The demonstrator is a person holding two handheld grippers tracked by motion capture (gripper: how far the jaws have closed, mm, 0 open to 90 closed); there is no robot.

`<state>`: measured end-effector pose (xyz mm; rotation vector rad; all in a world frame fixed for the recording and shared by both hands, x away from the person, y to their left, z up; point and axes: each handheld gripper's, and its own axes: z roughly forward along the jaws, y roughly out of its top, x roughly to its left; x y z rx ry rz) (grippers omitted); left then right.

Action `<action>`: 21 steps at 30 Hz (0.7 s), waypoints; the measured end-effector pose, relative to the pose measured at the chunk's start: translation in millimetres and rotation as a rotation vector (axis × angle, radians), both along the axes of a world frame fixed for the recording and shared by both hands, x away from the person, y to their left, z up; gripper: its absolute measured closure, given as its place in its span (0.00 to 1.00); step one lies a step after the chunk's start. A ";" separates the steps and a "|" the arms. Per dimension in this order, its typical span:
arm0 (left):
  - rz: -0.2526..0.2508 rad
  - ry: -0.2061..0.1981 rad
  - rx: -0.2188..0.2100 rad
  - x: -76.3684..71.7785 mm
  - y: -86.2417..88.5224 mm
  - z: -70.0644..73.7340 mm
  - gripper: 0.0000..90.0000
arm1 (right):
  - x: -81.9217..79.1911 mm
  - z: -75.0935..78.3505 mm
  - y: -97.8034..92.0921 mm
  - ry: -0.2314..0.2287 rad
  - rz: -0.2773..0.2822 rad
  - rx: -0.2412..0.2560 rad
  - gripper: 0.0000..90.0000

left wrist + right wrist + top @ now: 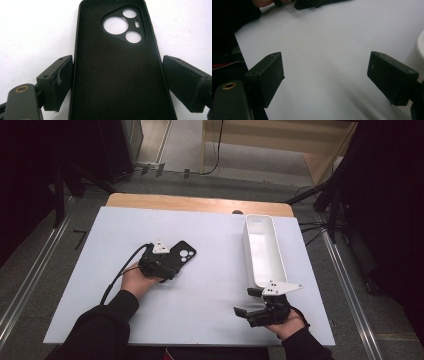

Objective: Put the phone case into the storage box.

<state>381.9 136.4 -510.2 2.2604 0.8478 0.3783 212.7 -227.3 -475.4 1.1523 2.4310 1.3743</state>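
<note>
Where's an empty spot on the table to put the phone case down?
The widest bare patch lies between the phone case and the white bin. The table's far left is free too. It is tight by the right gripper, beside the bin.

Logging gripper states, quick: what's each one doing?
Left gripper: open, jaws either side of the black phone case.
Right gripper: open, holding nothing.

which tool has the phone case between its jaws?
The left tool: its jaws straddle the black phone case. The right tool hangs open over bare table beside the white bin.

White bin [263, 251] upright on table's [210, 285] right side, long axis front-to-back.
</note>
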 end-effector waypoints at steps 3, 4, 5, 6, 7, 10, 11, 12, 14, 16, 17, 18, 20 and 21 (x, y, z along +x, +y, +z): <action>-0.001 0.004 -0.010 0.2 0.8 0.0 0.15 | -0.3 -0.1 0.4 0.000 0.000 0.002 0.14; 0.000 0.004 -0.010 0.0 0.7 0.1 0.15 | -0.4 -0.2 0.7 -0.002 0.004 0.000 0.14; 0.002 0.000 -0.009 -0.1 0.5 -0.1 0.15 | -0.4 -0.2 0.7 -0.002 0.004 0.000 0.14; 0.003 -0.001 -0.010 -0.3 0.5 0.0 0.15 | -0.7 0.0 0.7 0.002 0.003 0.001 0.14; 0.002 0.003 -0.013 -0.2 0.8 0.3 0.15 | -0.5 0.0 0.6 -0.001 0.001 0.004 0.14; 0.003 -0.003 -0.005 -0.7 0.6 1.2 0.16 | 0.0 -0.1 0.4 0.000 0.002 0.003 0.14; 0.002 -0.001 -0.004 -0.8 0.6 1.6 0.16 | -0.1 0.1 0.5 0.000 0.002 0.004 0.14; -0.002 -0.003 -0.003 -0.8 0.9 1.9 0.16 | -0.2 0.1 0.9 -0.001 0.003 0.006 0.14; -0.012 0.005 -0.013 -0.6 1.9 1.7 0.16 | -0.1 0.0 1.0 -0.003 0.004 0.005 0.14; -0.016 0.002 -0.015 -0.5 2.2 2.2 0.16 | -0.1 0.0 1.1 -0.003 0.003 0.006 0.14; -0.017 0.001 -0.014 -0.6 2.2 2.4 0.16 | -0.1 0.0 1.1 -0.003 0.003 0.006 0.14; -0.017 0.001 -0.013 -1.0 2.0 2.9 0.16 | -0.1 0.0 1.1 -0.004 0.004 0.005 0.14; -0.018 0.000 -0.024 -0.7 3.3 5.5 0.16 | -0.3 0.4 1.2 -0.002 0.005 0.006 0.14; -0.016 -0.004 -0.035 -0.7 3.8 7.0 0.16 | -0.3 0.5 1.4 -0.003 0.004 0.008 0.14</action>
